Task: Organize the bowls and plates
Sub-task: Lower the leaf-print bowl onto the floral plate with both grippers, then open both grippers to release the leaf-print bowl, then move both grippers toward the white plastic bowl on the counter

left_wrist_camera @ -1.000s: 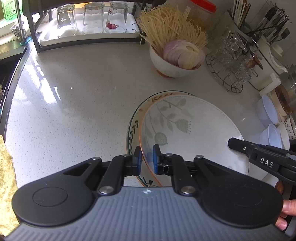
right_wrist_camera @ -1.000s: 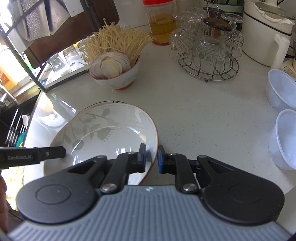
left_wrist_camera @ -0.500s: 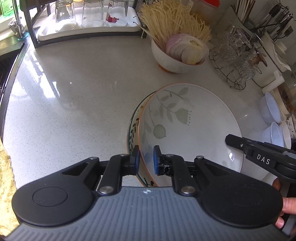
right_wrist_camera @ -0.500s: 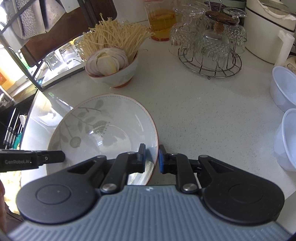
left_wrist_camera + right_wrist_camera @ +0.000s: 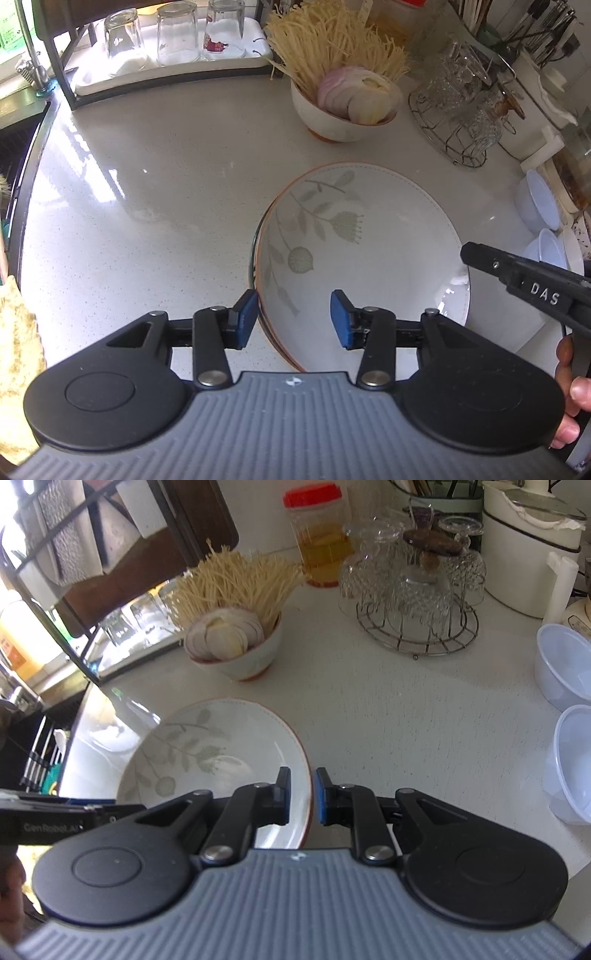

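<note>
- Left wrist view: the left gripper [image 5: 293,317] is opening its jaws, and the blue pads are standing clear on either side of the near rim of the leaf-patterned plate [image 5: 369,240], no longer pressing it.
- The plate is sitting at the centre of the white counter [image 5: 147,192], nested on a second plate [image 5: 253,254] whose dark edge is peeking out at nine o'clock.
- At twelve o'clock the bowl of noodles and onion slices [image 5: 343,107] is standing well apart from the stack; at two o'clock the wire rack of glasses [image 5: 461,107] is sitting, and at four o'clock the right gripper is reaching in to the plate's rim.
- Right wrist view: the right gripper [image 5: 301,794] is pinching the plate's [image 5: 207,753] orange-edged rim, jaws nearly closed on it.
- The clear plastic bowls [image 5: 569,701] are waiting at three o'clock, the bowl of noodles at eleven.
- Judgement: the plate is being set onto the one below, and this looks close to done.
- To finish well, the right jaws should be letting go only once the plate is lying flat and centred, opening wide enough to clear the rim.
- Both grippers should be lifting straight away, so that no pad is catching the edge and sliding the upper plate off the lower.
</note>
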A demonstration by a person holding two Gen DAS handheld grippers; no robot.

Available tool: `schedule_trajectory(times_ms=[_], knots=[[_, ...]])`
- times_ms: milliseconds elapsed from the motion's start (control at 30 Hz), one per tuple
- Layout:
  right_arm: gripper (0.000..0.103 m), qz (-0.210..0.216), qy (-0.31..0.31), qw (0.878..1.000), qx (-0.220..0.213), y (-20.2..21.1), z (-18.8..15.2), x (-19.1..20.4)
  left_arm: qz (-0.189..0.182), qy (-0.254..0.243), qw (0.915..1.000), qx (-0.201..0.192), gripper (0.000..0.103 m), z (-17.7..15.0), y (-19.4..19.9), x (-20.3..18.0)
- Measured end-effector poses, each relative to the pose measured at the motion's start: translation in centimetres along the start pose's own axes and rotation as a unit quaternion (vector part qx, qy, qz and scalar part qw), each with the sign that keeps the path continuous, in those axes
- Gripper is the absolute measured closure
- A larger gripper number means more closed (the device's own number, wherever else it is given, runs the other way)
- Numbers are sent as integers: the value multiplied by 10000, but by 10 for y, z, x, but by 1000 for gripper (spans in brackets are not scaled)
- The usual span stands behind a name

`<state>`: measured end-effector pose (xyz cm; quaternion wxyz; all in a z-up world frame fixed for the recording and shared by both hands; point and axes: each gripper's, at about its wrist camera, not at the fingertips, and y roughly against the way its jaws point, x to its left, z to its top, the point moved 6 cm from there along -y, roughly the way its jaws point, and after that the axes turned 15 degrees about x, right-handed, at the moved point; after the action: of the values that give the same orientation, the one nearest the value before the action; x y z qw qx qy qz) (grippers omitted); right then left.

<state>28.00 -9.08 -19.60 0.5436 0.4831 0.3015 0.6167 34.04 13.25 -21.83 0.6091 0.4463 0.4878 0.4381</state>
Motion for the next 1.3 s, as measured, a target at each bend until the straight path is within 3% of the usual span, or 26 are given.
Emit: schedule_trajectory(times_ms=[367,800,967,1300], knots=[[86,167,82,9990,-403,37,5,-6,54,-96,9981,-603,54,1,41,-26],[86,259,389,9922,-1158,113,9,-42,-146,-398,9886,-1443,54,-4,88,-110],[86,200,409,9902,-1317,130,0,-70,-215,-422,9863,-1579,54,-11,86,-145],[86,-102,138,9893,-1450,153,-22,-126,-317,-699,9866,-1437,54,-23,71,-205]])
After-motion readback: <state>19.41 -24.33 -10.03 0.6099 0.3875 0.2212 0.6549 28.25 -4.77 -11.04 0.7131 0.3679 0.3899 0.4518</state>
